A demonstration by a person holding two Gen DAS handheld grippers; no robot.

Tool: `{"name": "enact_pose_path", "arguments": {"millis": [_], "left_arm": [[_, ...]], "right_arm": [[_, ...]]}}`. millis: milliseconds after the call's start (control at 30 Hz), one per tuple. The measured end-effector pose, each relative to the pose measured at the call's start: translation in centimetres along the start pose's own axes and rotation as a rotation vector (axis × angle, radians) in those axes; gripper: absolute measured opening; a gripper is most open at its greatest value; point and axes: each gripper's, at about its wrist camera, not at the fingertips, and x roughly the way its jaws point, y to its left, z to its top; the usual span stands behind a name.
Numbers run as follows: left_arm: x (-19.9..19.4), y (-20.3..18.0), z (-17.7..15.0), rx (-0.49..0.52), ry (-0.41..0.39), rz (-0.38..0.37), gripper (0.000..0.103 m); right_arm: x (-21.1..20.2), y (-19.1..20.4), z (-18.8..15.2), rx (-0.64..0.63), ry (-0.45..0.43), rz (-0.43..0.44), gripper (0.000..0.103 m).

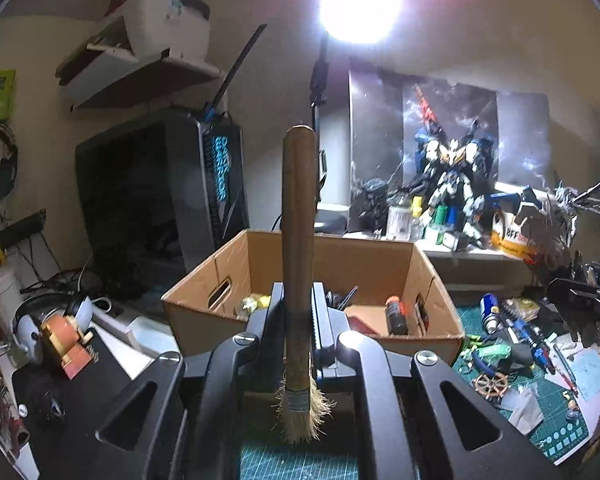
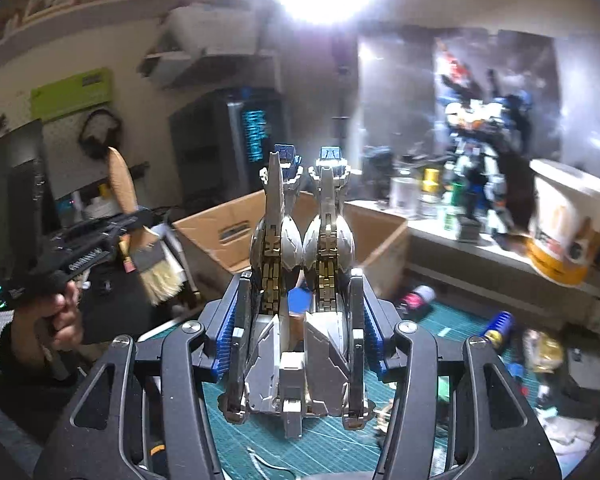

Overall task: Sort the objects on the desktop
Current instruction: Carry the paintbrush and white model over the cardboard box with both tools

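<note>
A wooden brush [image 1: 298, 264] stands bristles-down, clamped in the nearly closed jaws of the left gripper [image 1: 298, 312], before an open cardboard box [image 1: 428, 276]. The right gripper [image 2: 298, 320], jaws part-open, pinches a grey-and-gold model part [image 2: 300, 264] above the green cutting mat [image 2: 452, 320] on the cluttered surface.
</note>
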Motion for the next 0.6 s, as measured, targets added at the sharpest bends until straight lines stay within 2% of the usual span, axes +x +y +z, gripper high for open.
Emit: {"name": "enact_pose_path", "arguments": {"millis": [267,467,600], "left_arm": [[0.0,0.5,-0.2,-0.005,0.075,0.033,0.011],[0.2,0.7,0.4,0.022,0.172,0.008,0.011],[0.4,0.6,1.2,0.052,0.161,0.013,0.011]], "right_arm": [[0.9,2.0,0.6,-0.033,0.001,0.077,0.049],[1.6,2.6,0.9,-0.037,0.031,0.101,0.049],[2.0,2.6,1.6,-0.033,0.036,0.110,0.049]]}}
